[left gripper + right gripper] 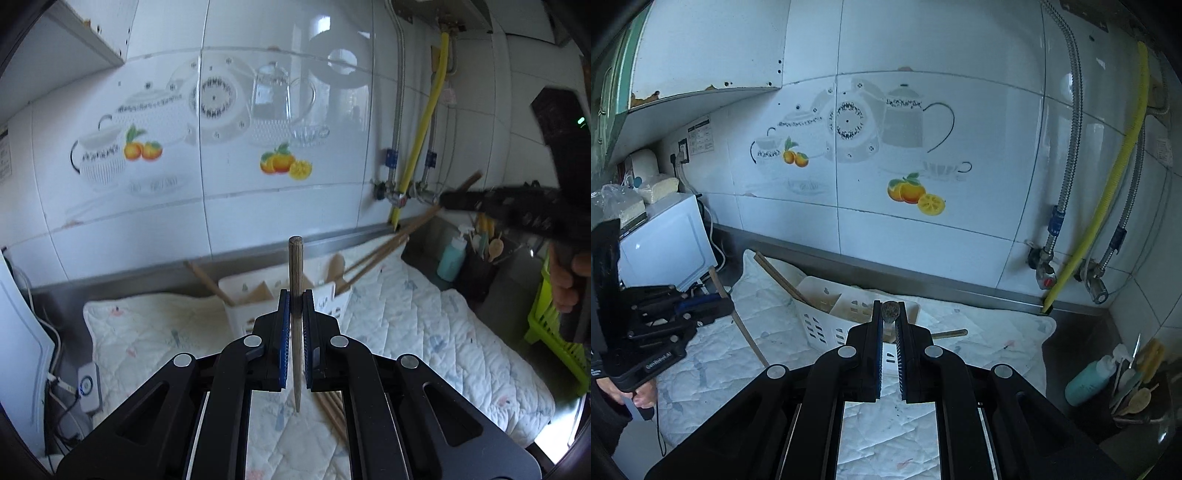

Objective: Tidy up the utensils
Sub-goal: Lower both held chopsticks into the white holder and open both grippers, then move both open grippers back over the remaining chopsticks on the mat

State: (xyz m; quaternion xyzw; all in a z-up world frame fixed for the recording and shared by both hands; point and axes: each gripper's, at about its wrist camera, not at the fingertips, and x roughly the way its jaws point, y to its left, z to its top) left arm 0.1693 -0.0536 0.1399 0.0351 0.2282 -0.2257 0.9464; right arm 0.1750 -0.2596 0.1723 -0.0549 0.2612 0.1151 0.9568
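Observation:
My left gripper [296,295] is shut on a wooden chopstick [295,266] that stands upright between its blue pads, above a quilted cloth [424,317]. Behind it a white utensil caddy [240,310] holds wooden utensils. In the left wrist view my right gripper [447,201] hangs high at the right, shut on blurred wooden chopsticks [376,254] slanting down toward the caddy. In the right wrist view the round end of the chopstick [891,309] shows between the shut pads of the right gripper [891,308]. The left gripper [726,301] holds its chopstick [750,339] at the left.
More chopsticks [332,410] lie on the cloth, and a wooden piece [949,333] lies right of the caddy [820,317]. A white microwave [665,251] stands at the left. A teal bottle [1086,384], a dark utensil pot [480,269] and a green rack [550,314] stand at the right.

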